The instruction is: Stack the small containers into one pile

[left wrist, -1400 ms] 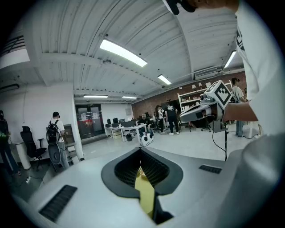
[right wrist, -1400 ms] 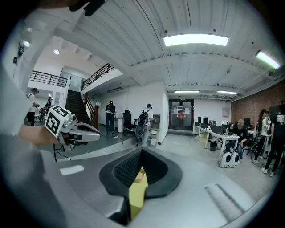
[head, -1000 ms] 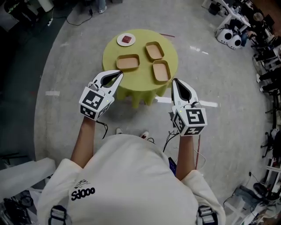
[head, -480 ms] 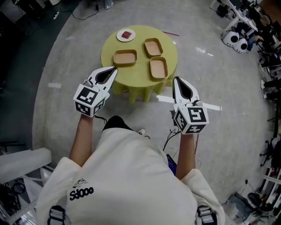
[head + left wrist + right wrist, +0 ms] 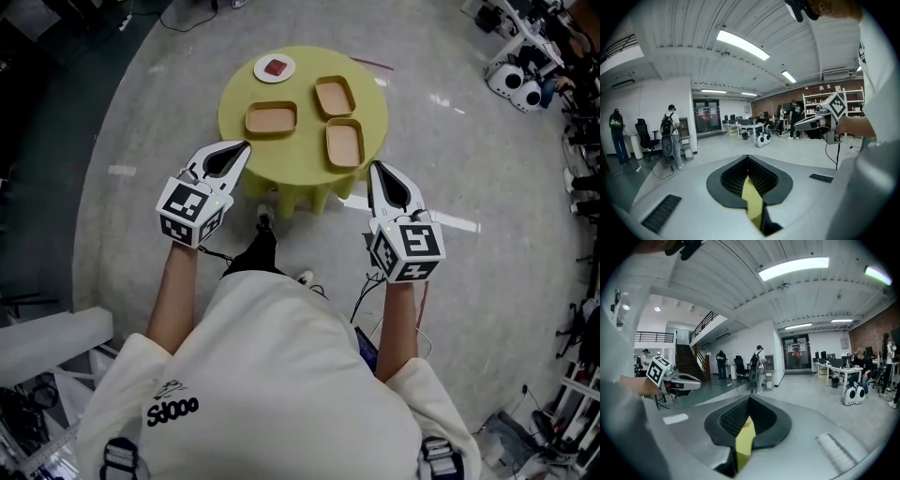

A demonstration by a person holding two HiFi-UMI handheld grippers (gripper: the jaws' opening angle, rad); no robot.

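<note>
**Head view.** Both claws hang over the floor, short of the round table (image 5: 302, 167).
- The left claw (image 5: 246, 144) has its tips together at the table's near edge.
- The right claw (image 5: 373, 167) also has its tips together, just beside the table's skirt.
- There are three tan containers, all upright, apart from one another and none nested.
- The first container (image 5: 271, 120) is just ahead of the left claw.
- The second container (image 5: 344, 143) is ahead of the right claw and slightly to its left.
- The third container (image 5: 335, 96) is beyond the second.
- A white plate (image 5: 275, 67) with a red piece (image 5: 275, 67) on it is farthest from both claws.

**Left gripper view.** The left claw (image 5: 747, 158) has its jaws meeting at the tips, with nothing held. A yellow-green sliver shows behind them, probably the table.

**Right gripper view.** The right claw (image 5: 749, 398) reads the same: jaws together and empty.

**Handling (judgement).**
- The containers are shallow with thin walls. They are likely light, fairly stiff and perhaps smooth.
- A good hold is to pinch a long-side rim, one jaw inside and one outside.
- A tray held by one wall may tilt.
- The jaws must part before any pick.
</note>
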